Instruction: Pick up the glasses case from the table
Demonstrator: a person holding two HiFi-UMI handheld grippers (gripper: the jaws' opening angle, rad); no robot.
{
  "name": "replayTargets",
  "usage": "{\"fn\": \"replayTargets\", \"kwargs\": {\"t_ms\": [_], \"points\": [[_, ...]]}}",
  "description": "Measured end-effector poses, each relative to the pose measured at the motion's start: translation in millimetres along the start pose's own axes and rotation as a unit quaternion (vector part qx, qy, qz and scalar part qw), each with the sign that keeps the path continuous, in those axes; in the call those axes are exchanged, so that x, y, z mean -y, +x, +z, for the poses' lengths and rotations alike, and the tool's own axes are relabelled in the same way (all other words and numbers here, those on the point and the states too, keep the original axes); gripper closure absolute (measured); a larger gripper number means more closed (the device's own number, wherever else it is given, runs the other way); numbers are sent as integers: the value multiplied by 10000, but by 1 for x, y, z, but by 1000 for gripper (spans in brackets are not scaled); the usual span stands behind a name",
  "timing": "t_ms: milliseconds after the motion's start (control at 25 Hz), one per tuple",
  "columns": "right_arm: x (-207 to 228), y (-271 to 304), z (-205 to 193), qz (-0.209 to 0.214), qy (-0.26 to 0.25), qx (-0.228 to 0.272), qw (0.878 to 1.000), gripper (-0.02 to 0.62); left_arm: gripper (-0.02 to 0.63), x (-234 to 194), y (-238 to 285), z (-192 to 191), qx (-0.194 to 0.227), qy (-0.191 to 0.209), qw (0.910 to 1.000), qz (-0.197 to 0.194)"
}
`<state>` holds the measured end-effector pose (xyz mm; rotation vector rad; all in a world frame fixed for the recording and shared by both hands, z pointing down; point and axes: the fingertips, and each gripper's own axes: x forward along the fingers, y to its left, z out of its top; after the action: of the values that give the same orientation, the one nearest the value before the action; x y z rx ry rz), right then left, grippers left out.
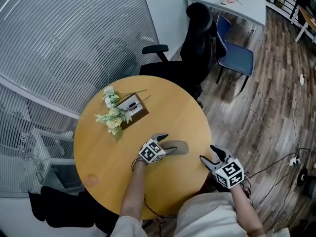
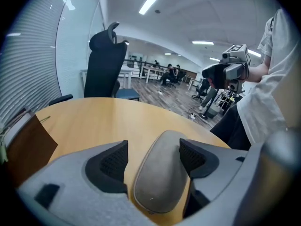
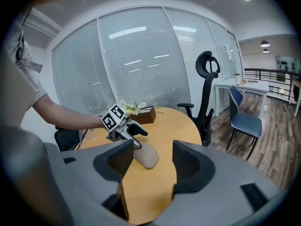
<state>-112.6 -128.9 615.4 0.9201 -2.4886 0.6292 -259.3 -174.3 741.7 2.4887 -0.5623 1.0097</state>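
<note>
Glasses case [image 1: 178, 146] lies flat on the surface [image 1: 108, 152], lengthwise between the spread jaws of the left claw [image 1: 167, 144], not yet pinched; the right claw [image 1: 210, 155], jaws apart and empty, hangs farther off.

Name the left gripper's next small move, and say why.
Probably close the left gripper on the glasses case. The case lies flat on the table between its open jaws, with bare tabletop showing beside one pad, so nothing grips it yet. The right gripper is open and empty, away from it.
</note>
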Motion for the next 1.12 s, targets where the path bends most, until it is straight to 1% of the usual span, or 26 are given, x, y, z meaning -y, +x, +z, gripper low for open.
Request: {"fn": "replayTargets", "kwargs": {"t_ms": [120,360,560,720,800,920,1040,1120], "points": [[-4,4,-2,55,-31,-35,10000,347,287,6,-2,-2,78,37,10000,-11],[-11,10,-1,143,-104,-86,9998,347,275,17,-3,-6,67,170,9997,-144],[-11,10,-3,165,-73,-124,9998,347,272,21,-4,-6,142,171,9996,-160],[-8,10,-4,134,-20,-130,9998,347,263,26,-4,-9,103,181,9993,-325],[-7,11,-3,138,43,-96,9998,347,250,30,-4,-12,80,185,9991,-379],[-6,11,-2,174,248,21,9995,346,245,32,-2,-17,80,172,9990,-399],[-4,10,-1,164,346,72,9992,346,241,36,0,-20,-1,197,9986,-497],[-3,10,-2,162,438,92,9989,347,232,37,1,-23,-6,136,9984,-540]]}}
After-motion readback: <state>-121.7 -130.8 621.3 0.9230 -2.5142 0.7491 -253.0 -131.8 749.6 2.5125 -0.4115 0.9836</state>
